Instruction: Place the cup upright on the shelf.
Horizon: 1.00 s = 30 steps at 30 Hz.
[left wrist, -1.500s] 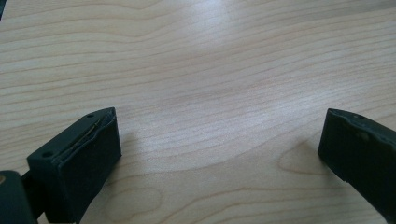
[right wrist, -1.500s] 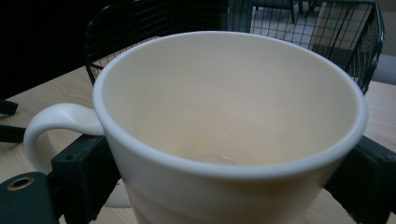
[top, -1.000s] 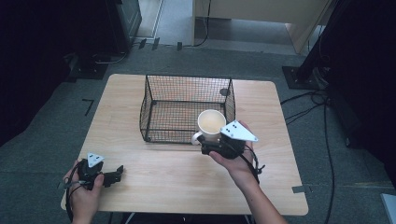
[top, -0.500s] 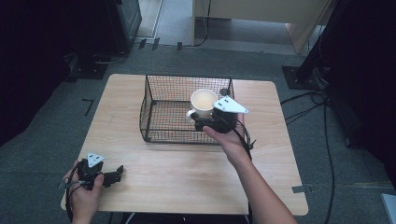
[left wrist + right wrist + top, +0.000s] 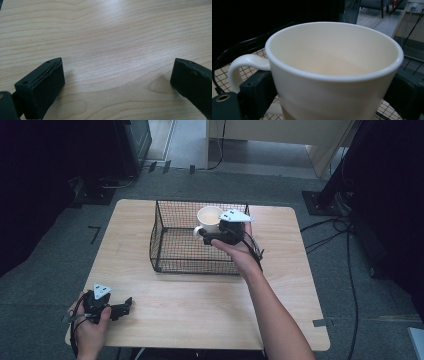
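I read no writing anywhere. My right gripper (image 5: 212,236) clamps the cream mug (image 5: 209,216) above the wire basket (image 5: 172,245); left gripper (image 5: 122,306), jaws apart, rests near-left.

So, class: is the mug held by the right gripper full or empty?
Empty. The right gripper view looks into the mug and shows bare cream walls and bottom, no liquid. The right gripper holds it upright above the wire basket.
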Each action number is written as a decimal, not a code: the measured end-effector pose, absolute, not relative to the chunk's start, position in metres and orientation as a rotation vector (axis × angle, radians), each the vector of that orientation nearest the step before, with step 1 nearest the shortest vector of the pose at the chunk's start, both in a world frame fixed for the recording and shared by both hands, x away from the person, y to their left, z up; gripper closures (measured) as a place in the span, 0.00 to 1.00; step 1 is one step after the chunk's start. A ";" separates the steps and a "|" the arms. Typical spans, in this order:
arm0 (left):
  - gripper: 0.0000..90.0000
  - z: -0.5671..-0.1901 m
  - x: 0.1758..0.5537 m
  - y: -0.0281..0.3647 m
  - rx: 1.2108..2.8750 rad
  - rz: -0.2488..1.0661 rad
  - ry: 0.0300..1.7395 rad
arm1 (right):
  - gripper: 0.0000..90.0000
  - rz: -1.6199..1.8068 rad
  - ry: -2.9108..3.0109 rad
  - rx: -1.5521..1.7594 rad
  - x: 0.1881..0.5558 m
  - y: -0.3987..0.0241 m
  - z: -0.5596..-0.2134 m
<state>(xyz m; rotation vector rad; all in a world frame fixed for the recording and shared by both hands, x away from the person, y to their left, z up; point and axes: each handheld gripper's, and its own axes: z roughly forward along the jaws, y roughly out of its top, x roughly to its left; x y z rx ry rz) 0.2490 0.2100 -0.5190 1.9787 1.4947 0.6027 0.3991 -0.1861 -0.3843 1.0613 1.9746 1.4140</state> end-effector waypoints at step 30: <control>0.00 -0.519 0.249 0.210 1.979 0.601 1.495 | 0.09 1.269 2.149 1.040 0.466 -0.167 -0.452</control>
